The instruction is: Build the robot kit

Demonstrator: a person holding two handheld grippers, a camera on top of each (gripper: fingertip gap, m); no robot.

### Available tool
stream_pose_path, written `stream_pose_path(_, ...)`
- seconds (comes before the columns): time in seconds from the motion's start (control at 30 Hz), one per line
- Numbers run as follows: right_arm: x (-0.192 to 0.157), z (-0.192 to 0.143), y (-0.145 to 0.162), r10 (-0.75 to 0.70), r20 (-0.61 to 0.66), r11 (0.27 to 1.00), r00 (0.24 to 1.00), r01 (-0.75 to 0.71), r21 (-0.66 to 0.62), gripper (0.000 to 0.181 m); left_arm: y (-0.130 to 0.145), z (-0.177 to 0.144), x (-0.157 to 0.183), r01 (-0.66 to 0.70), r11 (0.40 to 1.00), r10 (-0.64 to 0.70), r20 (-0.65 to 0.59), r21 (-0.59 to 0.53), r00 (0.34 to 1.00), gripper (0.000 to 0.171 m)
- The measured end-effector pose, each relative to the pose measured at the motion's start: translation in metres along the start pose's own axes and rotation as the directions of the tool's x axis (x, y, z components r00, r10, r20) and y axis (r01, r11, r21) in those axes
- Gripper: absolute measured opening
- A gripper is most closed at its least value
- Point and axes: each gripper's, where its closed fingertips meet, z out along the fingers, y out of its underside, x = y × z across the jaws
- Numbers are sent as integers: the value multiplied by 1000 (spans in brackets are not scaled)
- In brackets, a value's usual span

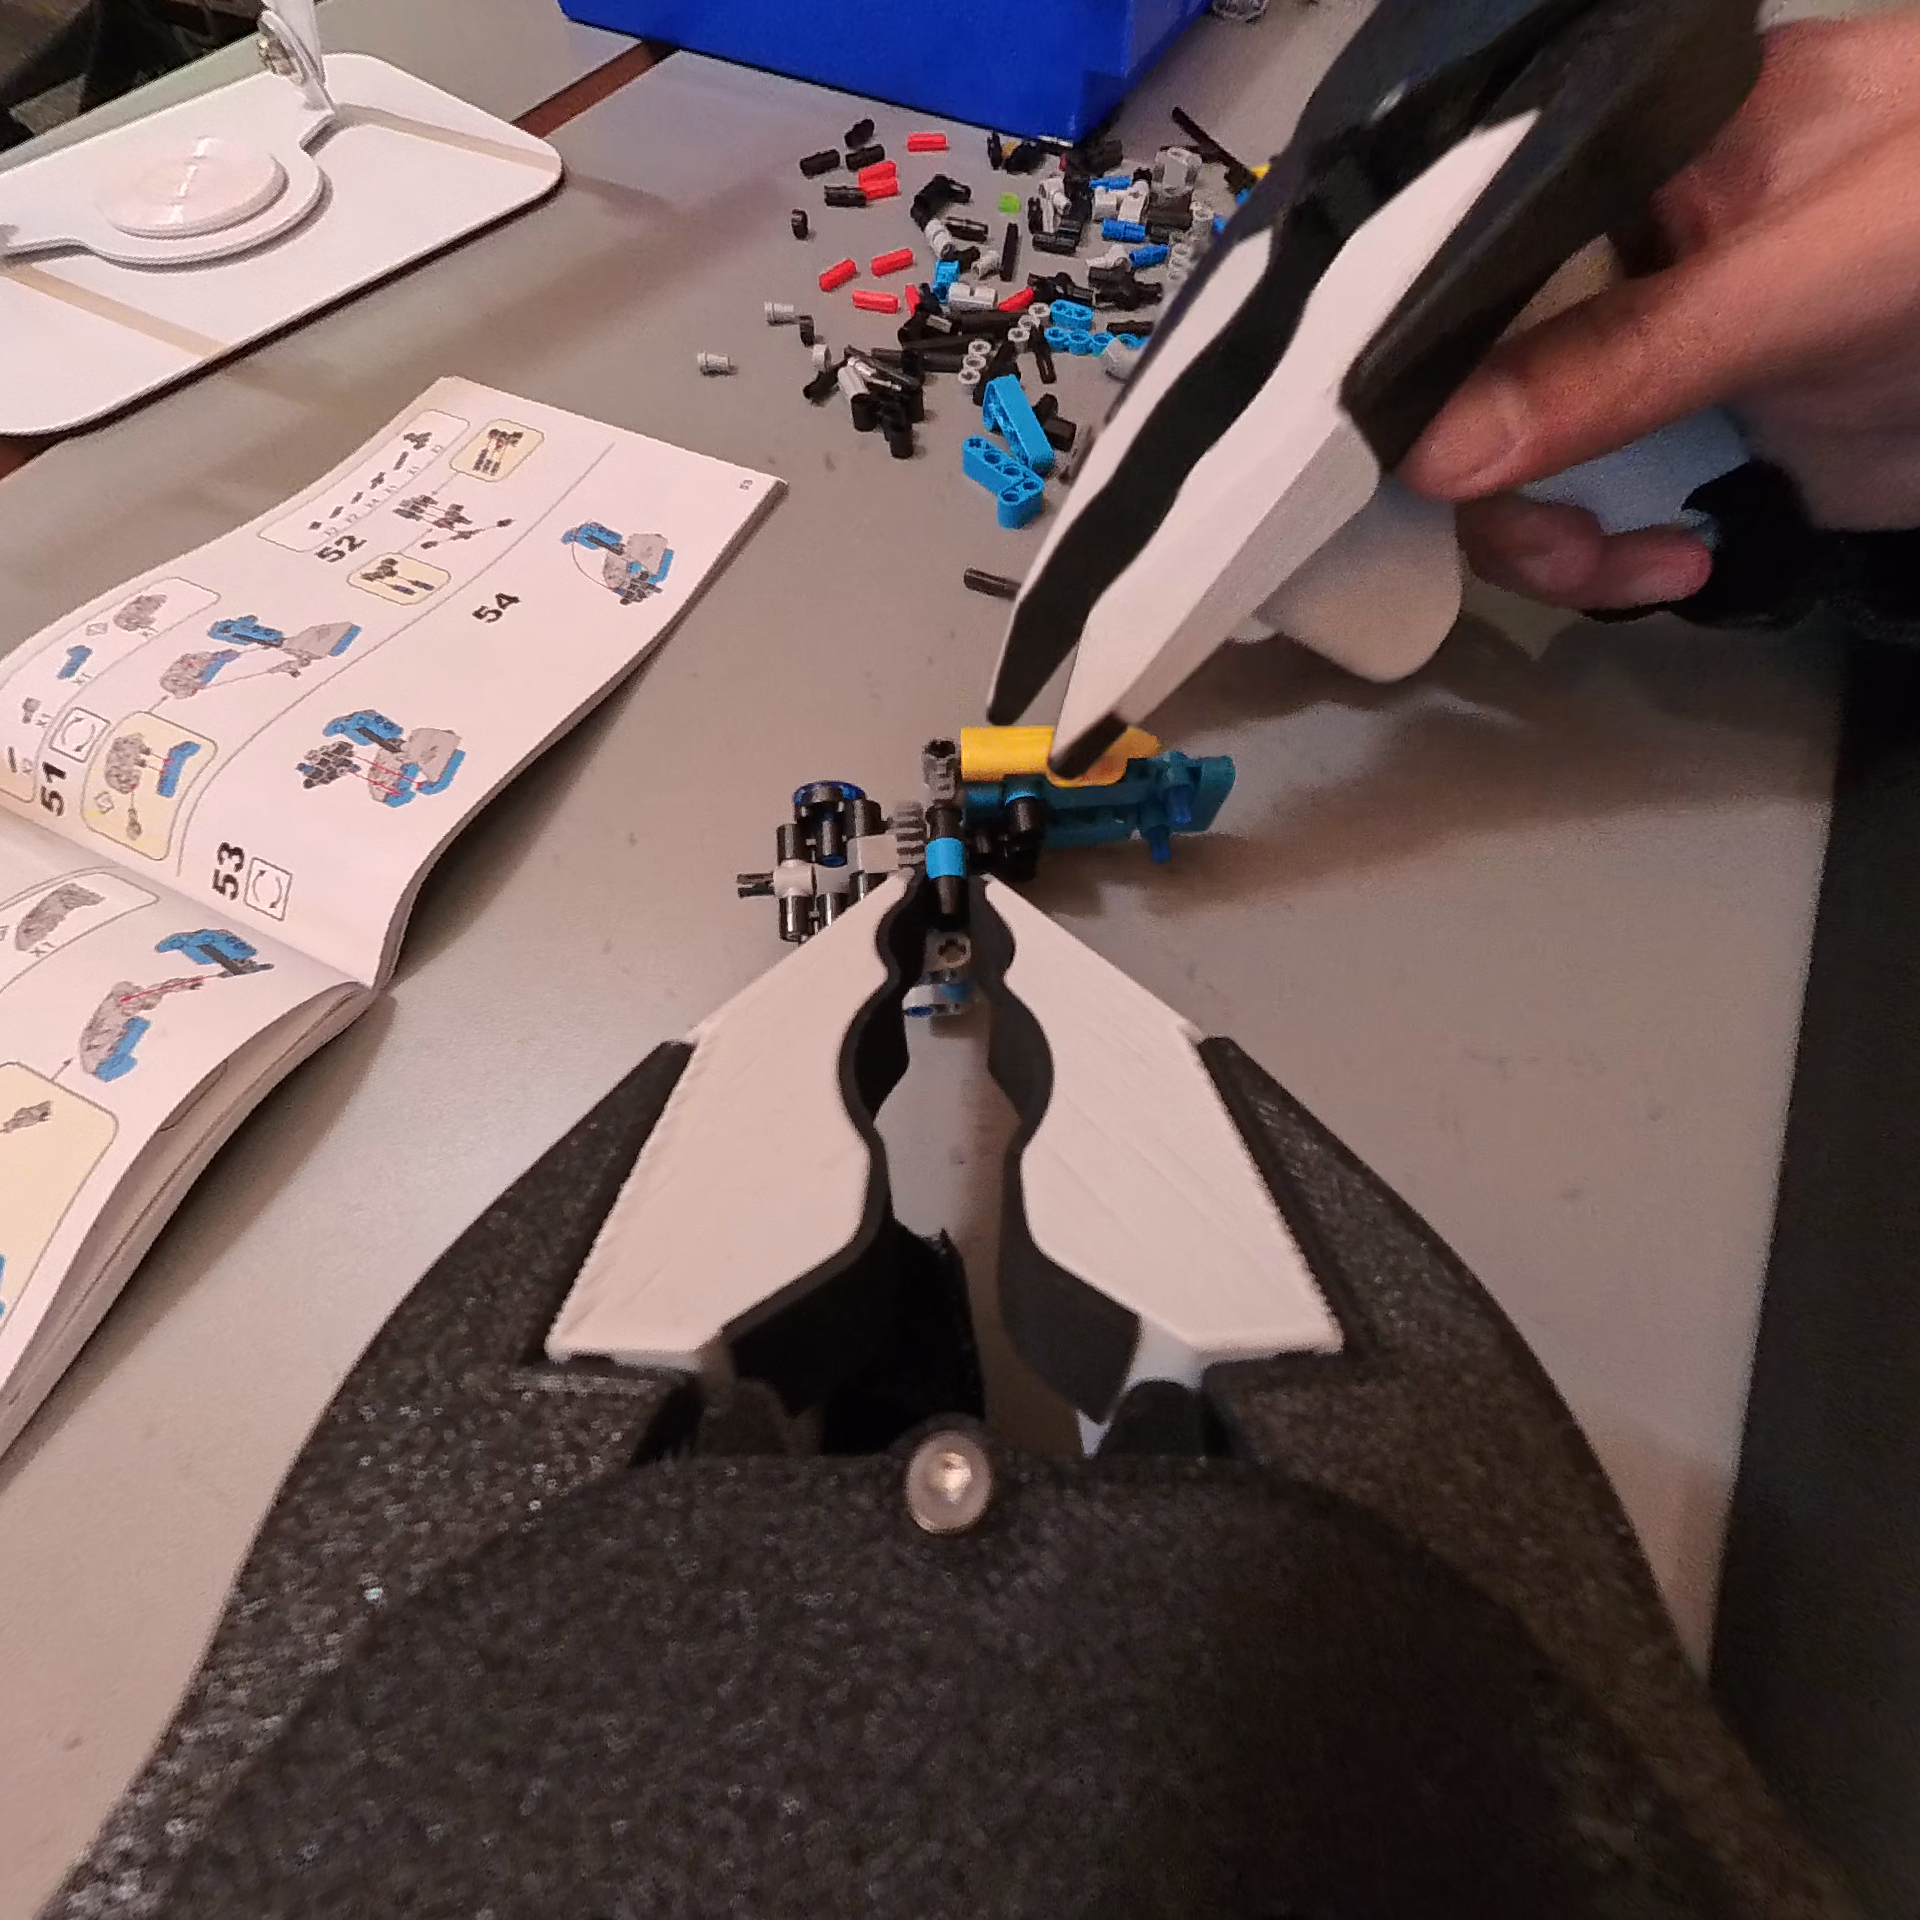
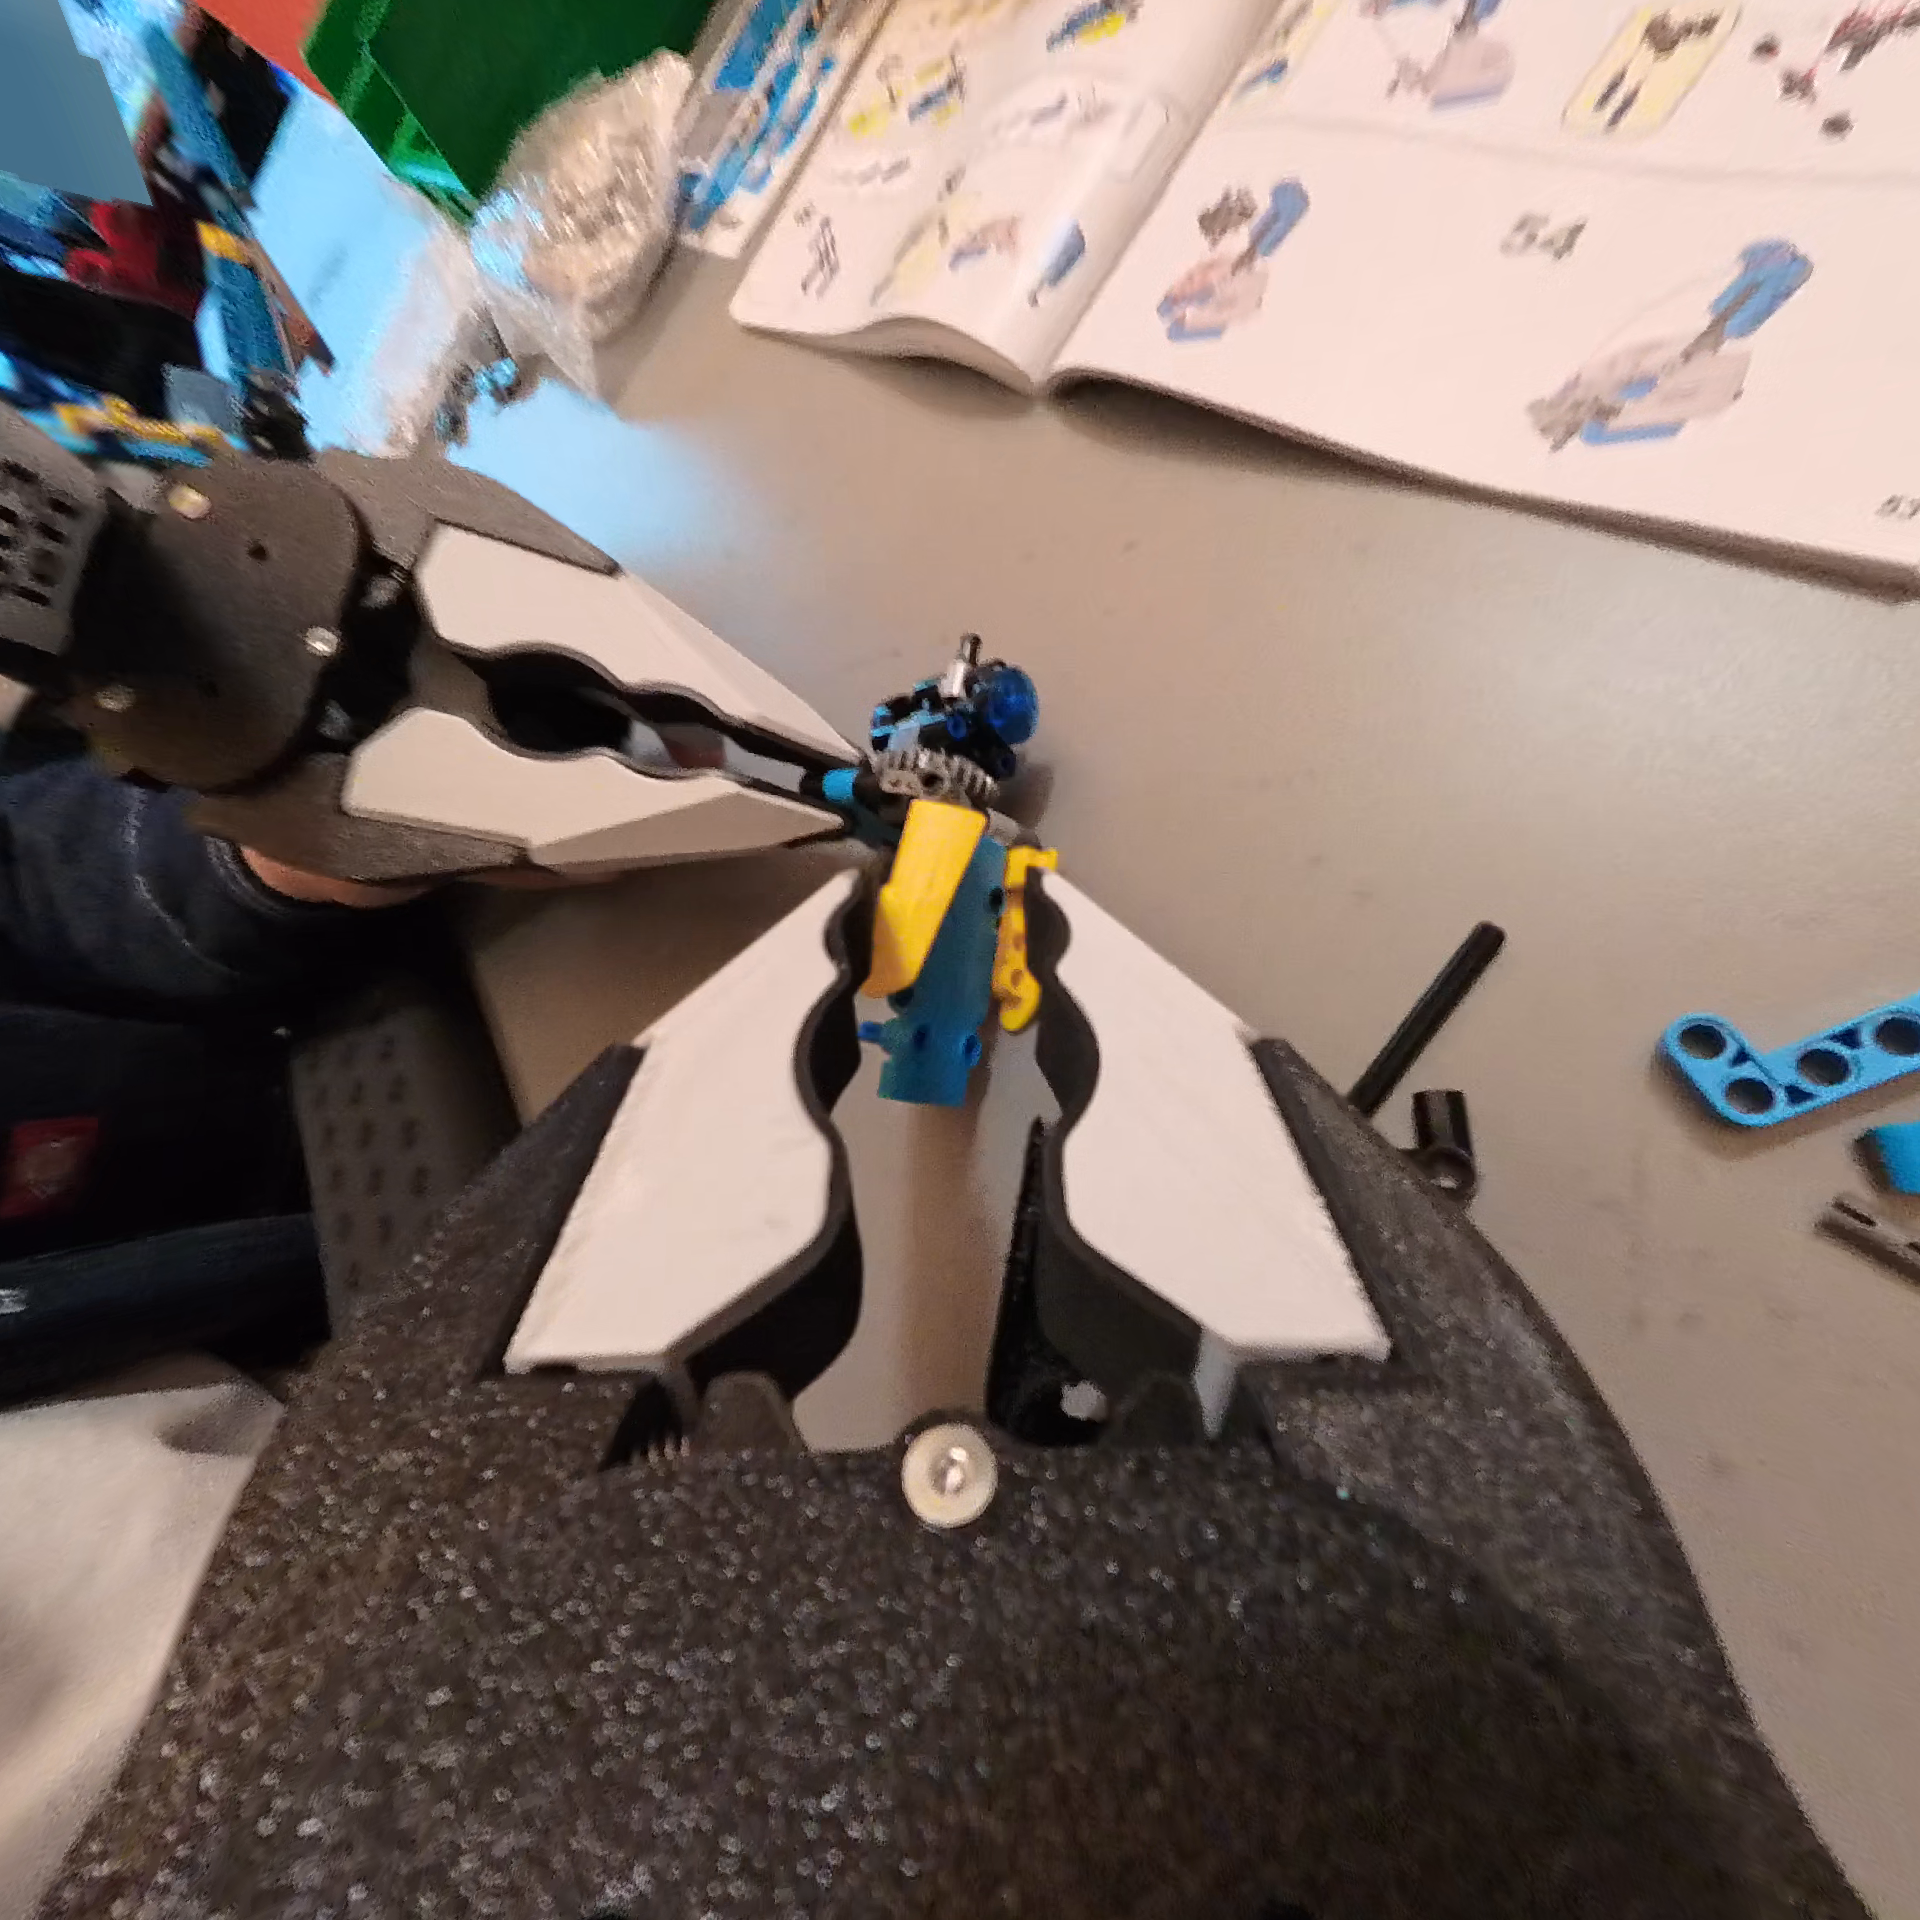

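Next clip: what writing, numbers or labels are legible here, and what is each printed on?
I won't copy writing; here is where it stands.
Open booklet: bold step numbers and a small page number, readable in the left wrist view, blurred in the right.
Colourful box: print too blurred to read.
Toy model: none.

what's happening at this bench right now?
A person is working two handheld grippers on a small brick assembly on the grey table. The left gripper is shut on a black axle with a blue collar sticking out of it; the right gripper is shut on its yellow-and-teal end. An open instruction booklet and loose parts lie nearby.
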Motion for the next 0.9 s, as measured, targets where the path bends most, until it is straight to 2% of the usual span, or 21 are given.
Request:
stream_pose_path(0.03, -1, 2, 2, -4, 11, 1000, 1000, 4, -8, 28, 0, 0, 0, -1, 1000, 1, 0, 0, 1000, 7)
stream_pose_path(0.07, -6, 2, 1, 5, 43, 1000, 999, -5, -4, 17, 0, 0, 0, -2, 1000, 2, 0, 0, 1000, 7)
stream_pose_path(0.13, -7, 2, 1, -22, 25, 1000, 999, 22, -13, 15, 0, 0, 1, 0, 1000, 0, -4, 0, 1000, 7)
stream_pose_path(0.33, -4, 2, 2, -197, -146, 979, 969, 188, -77, 14, 0, 0, 1, -4, 1000, 4, 3, -1, 1000, 7)
stream_pose_path(0.53, 7, -1, 3, -336, -298, 940, 893, 298, -165, 11, 0, 0, 2, -15, 1000, 15, 8, 0, 1000, 7)
stream_pose_path(0.6, -3, 2, 2, -284, -231, 958, 931, 263, -117, 11, 0, 0, -1, -6, 1000, 6, 17, -2, 1000, 7)
stream_pose_path(0.67, -9, 2, -1, -161, -141, 987, 977, 156, -48, 11, 1, -1, -2, 15, 1000, -15, 4, -1, 1000, 7)
stream_pose_path(0.9, -3, 0, -4, -15, -80, 1000, 997, 16, 2, 9, 0, 0, 0, -101, 995, 101, 56, -7, 993, 7)
